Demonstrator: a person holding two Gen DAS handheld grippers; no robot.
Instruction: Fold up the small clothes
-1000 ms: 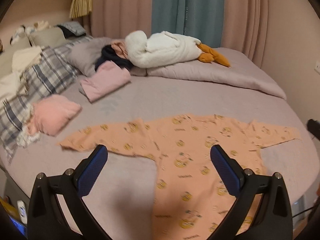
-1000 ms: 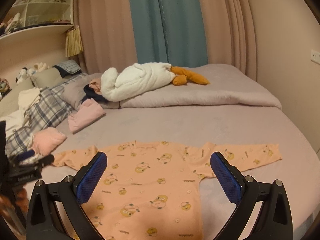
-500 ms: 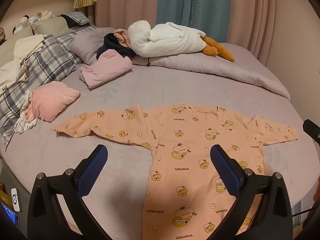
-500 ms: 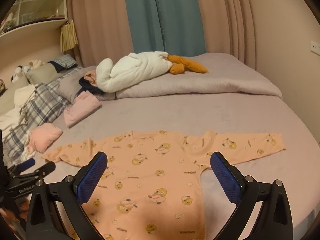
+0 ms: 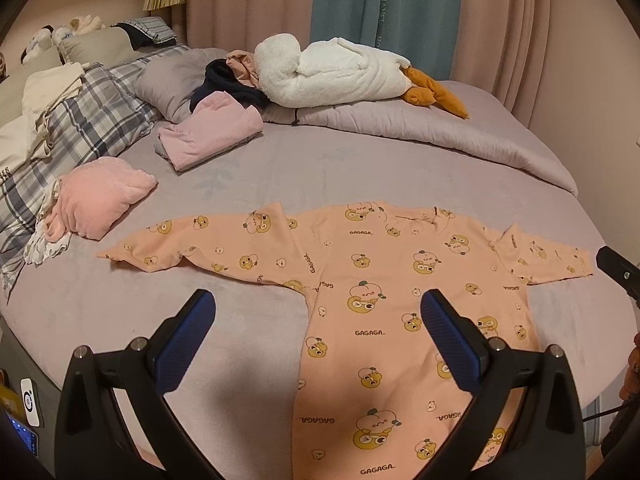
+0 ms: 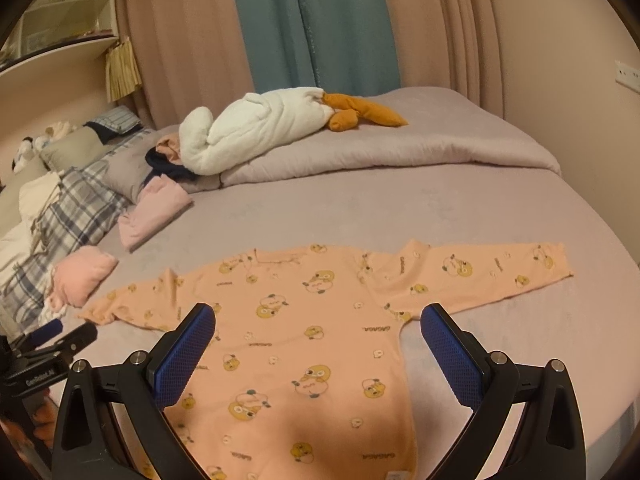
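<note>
The peach romper [image 5: 384, 300] is laid flat on the bed [image 5: 320, 160], sleeves out toward nine and three o'clock, while the left gripper [image 5: 318, 312] and right gripper [image 6: 318, 320] are held spread and empty above it.

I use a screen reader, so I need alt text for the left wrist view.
A peach baby romper printed with cartoon fruit lies flat, sleeves spread, on a mauve bed, with the open left gripper hovering above it. Behind are folded pink clothes, plaid bedding and a white goose plush.
</note>
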